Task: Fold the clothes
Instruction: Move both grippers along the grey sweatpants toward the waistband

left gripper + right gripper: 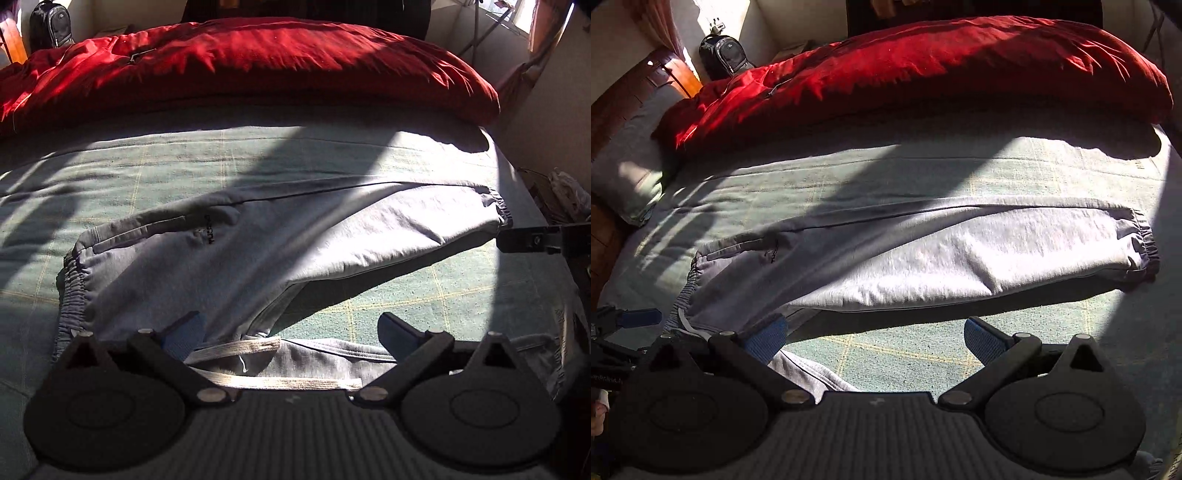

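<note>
**Sweatpants spread on the bed, both grippers wide**

Sweatpants [258, 240] lie flat across the green blanket [184, 166], waistband at 9 o'clock, cuff at 3 o'clock, likely laid out so you can fold them. Your left gripper [291, 332] is spread over the near waistband and white drawstring [236, 349], pinching nothing. Your right gripper [875, 334] is spread too, over bare blanket. Only the right view shows the pillow [628, 177] at 9 o'clock; both show the red duvet [258, 62] at 12.
</note>
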The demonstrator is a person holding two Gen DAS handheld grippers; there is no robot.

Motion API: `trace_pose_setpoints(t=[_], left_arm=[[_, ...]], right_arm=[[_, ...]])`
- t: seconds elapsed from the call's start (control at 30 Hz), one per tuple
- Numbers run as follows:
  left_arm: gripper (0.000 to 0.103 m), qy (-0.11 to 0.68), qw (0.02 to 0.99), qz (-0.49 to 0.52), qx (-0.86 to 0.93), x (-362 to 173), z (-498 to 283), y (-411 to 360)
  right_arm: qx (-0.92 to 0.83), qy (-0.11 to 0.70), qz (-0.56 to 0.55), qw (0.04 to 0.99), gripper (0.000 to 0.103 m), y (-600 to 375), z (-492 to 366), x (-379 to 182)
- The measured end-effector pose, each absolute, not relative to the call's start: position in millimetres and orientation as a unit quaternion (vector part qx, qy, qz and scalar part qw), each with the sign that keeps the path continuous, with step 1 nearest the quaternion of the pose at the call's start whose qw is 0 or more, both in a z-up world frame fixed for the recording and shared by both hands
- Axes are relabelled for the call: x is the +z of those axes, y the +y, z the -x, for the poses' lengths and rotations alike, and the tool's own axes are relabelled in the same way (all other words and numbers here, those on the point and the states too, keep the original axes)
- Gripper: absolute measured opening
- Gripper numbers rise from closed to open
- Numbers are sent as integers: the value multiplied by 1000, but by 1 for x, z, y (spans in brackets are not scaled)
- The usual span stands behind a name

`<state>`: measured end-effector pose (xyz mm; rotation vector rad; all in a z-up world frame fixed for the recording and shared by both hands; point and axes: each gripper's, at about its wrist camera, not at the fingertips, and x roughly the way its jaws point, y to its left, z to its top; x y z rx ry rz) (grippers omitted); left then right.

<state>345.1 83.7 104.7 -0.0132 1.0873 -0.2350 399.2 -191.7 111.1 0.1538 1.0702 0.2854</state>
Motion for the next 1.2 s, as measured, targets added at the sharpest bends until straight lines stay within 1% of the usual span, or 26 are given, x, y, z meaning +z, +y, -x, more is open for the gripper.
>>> trace_pose_setpoints(t=[0.03,0.1,0.13,0.17,0.2,0.23,0.27,0.3,0.37,0.4,0.43,0.47,0.5,0.6,0.83,1.13,1.2], left_arm=[[95,515,851,7,-106,105,-347,79],[95,512,853,3,-101,102,-354,71],[91,512,853,-1,-99,99,-358,67],[86,513,853,-9,-99,93,-364,63],[84,514,852,-17,-98,87,-371,59],[79,515,851,-24,-99,80,-377,56],[75,517,849,-28,-101,73,-386,54],[74,519,848,-32,-104,66,-394,53],[63,519,847,-44,-111,53,-412,51],[61,518,846,-51,-114,47,-421,50],[58,519,845,-59,-117,41,-432,50],[53,520,843,-67,-121,36,-443,49],[52,518,842,-73,-129,34,-452,48],[51,508,835,-117,-175,24,-484,41],[51,495,788,-241,-276,-17,-561,27],[51,513,725,-345,-304,-48,-583,101],[50,523,715,-347,-308,-53,-585,116]], right_arm=[[138,511,-65,846,103,-200,-406,108],[144,515,-45,844,102,-213,-417,102],[147,517,-28,843,100,-221,-425,99],[151,518,-9,842,99,-228,-432,96],[155,518,12,841,98,-235,-439,92],[158,518,32,840,96,-241,-448,88],[161,518,50,839,94,-246,-457,82],[163,518,68,837,89,-251,-466,77],[172,517,101,832,86,-259,-486,66],[179,516,113,830,83,-260,-496,61],[189,516,125,826,81,-260,-506,57],[199,515,136,823,81,-260,-516,52],[212,514,148,818,80,-259,-526,48],[255,508,185,801,77,-251,-555,36],[311,510,238,766,77,-224,-616,14],[383,500,257,733,77,-176,-637,-8],[404,494,251,728,77,-159,-645,-7]])
